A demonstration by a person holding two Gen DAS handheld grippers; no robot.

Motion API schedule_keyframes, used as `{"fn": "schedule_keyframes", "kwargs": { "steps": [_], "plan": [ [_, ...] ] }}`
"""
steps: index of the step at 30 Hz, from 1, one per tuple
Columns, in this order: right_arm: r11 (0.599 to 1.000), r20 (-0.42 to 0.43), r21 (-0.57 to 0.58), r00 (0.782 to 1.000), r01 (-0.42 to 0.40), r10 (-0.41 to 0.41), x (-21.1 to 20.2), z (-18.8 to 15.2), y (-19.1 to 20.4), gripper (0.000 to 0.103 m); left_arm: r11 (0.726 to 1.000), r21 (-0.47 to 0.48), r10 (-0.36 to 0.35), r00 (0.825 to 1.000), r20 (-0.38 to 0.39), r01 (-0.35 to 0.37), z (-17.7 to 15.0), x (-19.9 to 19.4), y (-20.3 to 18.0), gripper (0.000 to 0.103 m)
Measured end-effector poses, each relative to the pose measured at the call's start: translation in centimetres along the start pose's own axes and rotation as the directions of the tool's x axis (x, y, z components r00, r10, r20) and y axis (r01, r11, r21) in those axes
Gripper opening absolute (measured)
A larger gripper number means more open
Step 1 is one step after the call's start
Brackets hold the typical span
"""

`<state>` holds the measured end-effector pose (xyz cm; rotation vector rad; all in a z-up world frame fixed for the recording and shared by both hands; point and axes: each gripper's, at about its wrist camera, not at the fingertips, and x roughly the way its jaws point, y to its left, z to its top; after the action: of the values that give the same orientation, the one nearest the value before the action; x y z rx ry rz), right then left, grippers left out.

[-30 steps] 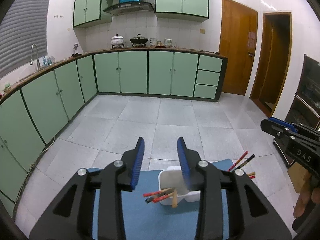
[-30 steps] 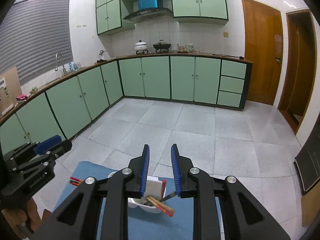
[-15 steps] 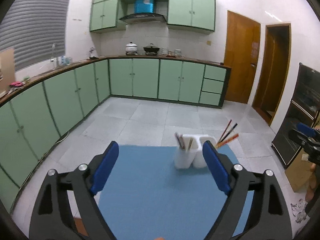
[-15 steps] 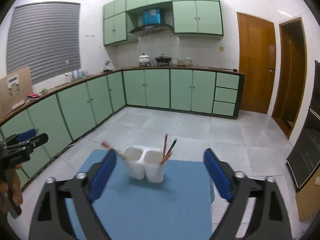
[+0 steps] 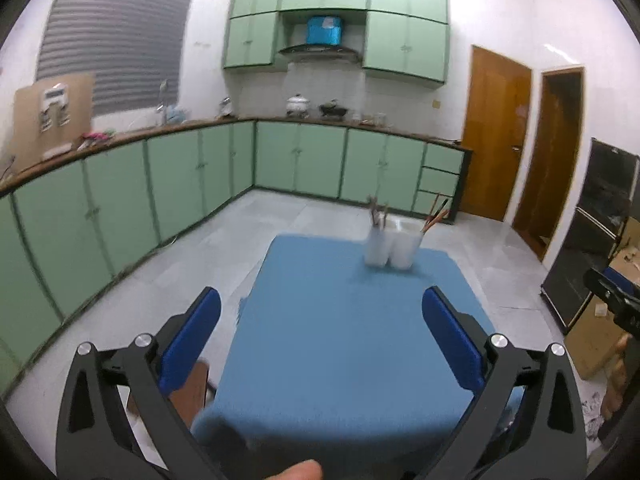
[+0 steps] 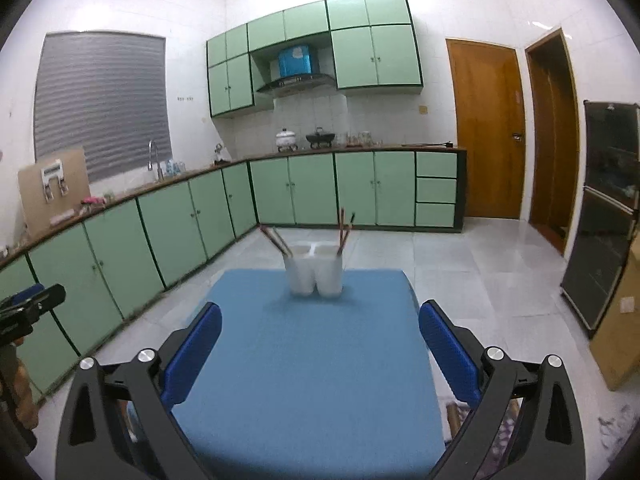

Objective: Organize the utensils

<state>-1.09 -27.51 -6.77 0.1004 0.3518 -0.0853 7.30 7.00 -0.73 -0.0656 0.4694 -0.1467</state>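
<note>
A white two-cup utensil holder (image 6: 315, 270) stands upright at the far end of the blue table (image 6: 312, 360). Chopsticks (image 6: 343, 227) stick up from both cups. In the left wrist view the holder (image 5: 390, 249) sits far right on the table (image 5: 340, 340), blurred. My left gripper (image 5: 320, 320) is wide open and empty, well back from the holder. My right gripper (image 6: 318, 326) is wide open and empty, also back near the table's front. The other gripper shows at each view's edge (image 6: 28, 308), (image 5: 612, 300).
Green kitchen cabinets (image 6: 180, 232) run along the left and back walls. Wooden doors (image 6: 484, 128) are at the right. A dark cabinet (image 6: 600, 208) and cardboard box (image 6: 620, 332) stand at the right. Grey tiled floor surrounds the table.
Both grippers opened wide and pulled back from the holder toward the table's front. The holder now stands farther away, with chopsticks upright in its cups.
</note>
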Motion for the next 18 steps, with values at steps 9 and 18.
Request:
{"fn": "schedule_keyframes", "kwargs": {
  "steps": [9, 18],
  "plan": [
    [0.999, -0.031, -0.040, 1.000, 0.001, -0.003, -7.3, -3.8, 3.1, 0.097, 0.998, 0.028, 0.065, 0.997, -0.031, -0.064, -5.2, -8.6, -1.3, 0.098],
    [0.997, 0.083, -0.051, 0.995, 0.058, -0.053, -13.5, -3.2, 3.9, 0.097, 0.992, 0.079, 0.097, 0.995, 0.021, -0.099, -5.9, -13.6, -3.4, 0.098]
  ]
}}
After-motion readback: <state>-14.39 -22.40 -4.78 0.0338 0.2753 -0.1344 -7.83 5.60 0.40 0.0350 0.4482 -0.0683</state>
